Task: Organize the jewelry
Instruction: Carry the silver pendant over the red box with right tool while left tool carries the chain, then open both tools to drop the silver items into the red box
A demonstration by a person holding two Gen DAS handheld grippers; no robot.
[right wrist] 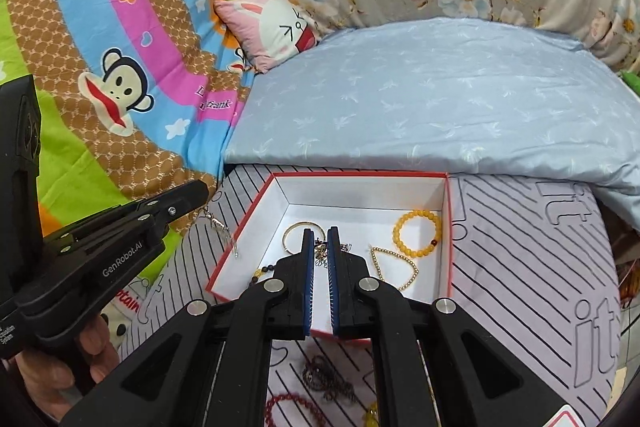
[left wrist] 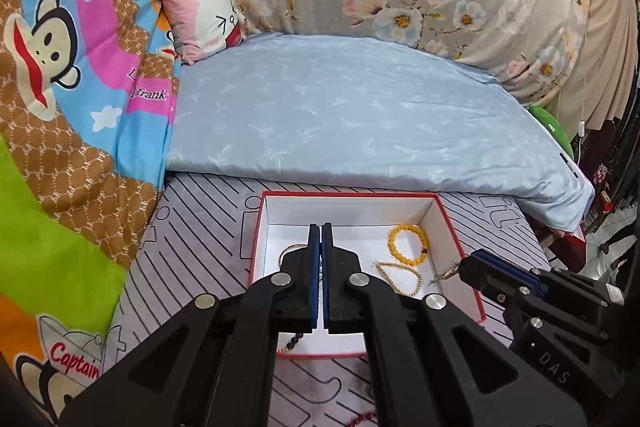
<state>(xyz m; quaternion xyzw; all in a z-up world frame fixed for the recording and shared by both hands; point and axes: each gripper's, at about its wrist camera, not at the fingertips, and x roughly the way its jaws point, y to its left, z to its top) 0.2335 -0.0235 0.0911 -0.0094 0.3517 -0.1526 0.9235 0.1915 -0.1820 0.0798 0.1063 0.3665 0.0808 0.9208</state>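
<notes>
The job looks partly done. Four pieces already lie in the box (right wrist: 360, 174): a gold bangle (right wrist: 298, 233) near its middle, a yellow bracelet (right wrist: 418, 233) by its right wall, a gold bead chain (right wrist: 394, 267) just nearer than that, and a dark bead string (right wrist: 262, 271) by the left wall. Left to move, judging from the right wrist view, are the pieces on the striped sheet (right wrist: 520, 247) on the box's near side: a dark chain pile (right wrist: 328, 383), a red bracelet (right wrist: 292, 411) and a small yellow piece (right wrist: 372, 419) partly hidden by the tool.

The left gripper (left wrist: 320, 227) has its fingers pressed together. Seen from the right wrist, it sits just outside the box's left wall with a silver chain (right wrist: 218, 225) pinched at its tip and dangling over the rim. The right gripper (right wrist: 320, 231) shows only a narrow slit between its fingers; from the left wrist a gold trinket (left wrist: 444, 273) hangs from its tip at the box's right wall, so it appears clamped on that. Whether the two hold one piece or two cannot be told.

The chain looks thin, limp and shiny, with a clasp partway down; it is likely to snag or slip.
</notes>
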